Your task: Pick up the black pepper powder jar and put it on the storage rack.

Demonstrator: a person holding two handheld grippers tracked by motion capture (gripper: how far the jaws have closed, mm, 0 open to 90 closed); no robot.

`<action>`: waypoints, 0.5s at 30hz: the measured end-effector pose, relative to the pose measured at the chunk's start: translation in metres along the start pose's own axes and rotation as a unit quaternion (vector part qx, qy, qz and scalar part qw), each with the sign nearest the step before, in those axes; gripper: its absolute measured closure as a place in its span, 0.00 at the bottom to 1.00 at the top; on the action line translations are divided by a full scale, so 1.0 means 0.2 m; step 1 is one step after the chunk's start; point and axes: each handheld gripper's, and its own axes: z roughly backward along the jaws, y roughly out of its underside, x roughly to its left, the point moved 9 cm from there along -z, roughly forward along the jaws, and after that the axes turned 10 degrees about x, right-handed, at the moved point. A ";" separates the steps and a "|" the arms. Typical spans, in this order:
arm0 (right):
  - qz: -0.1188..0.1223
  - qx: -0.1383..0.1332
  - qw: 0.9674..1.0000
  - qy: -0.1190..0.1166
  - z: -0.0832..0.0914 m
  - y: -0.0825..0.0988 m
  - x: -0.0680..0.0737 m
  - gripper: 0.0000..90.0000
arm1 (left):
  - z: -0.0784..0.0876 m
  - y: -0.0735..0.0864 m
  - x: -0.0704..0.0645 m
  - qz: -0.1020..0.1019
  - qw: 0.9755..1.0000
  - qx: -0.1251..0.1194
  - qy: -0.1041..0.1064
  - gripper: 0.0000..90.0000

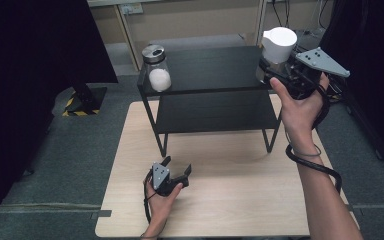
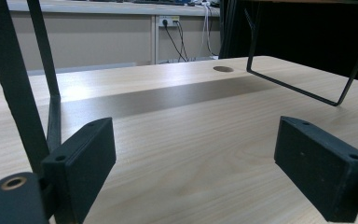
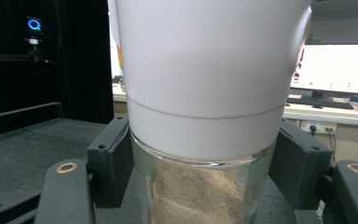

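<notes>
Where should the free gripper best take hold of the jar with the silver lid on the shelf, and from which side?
Probably the glass body just under the lid of the silver-lidded jar, coming level from the shelf's open front-left corner; it stands upright there.

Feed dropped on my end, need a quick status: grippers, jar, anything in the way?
Right gripper shut on white-lidded jar, at black shelf's top right corner. Left gripper open, low over table. Second jar at far left corner, well apart.
</notes>
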 end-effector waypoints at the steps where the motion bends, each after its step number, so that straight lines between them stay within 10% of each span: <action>1: 0.001 0.001 1.000 0.002 0.00 0.00 0.00 0.34 | 0.00 0.00 0.00 0.000 1.000 0.000 0.000 0.13; 15: -0.002 0.014 1.000 0.012 -0.04 0.01 -0.03 0.34 | 0.00 0.00 0.00 -0.001 1.000 0.000 0.000 0.13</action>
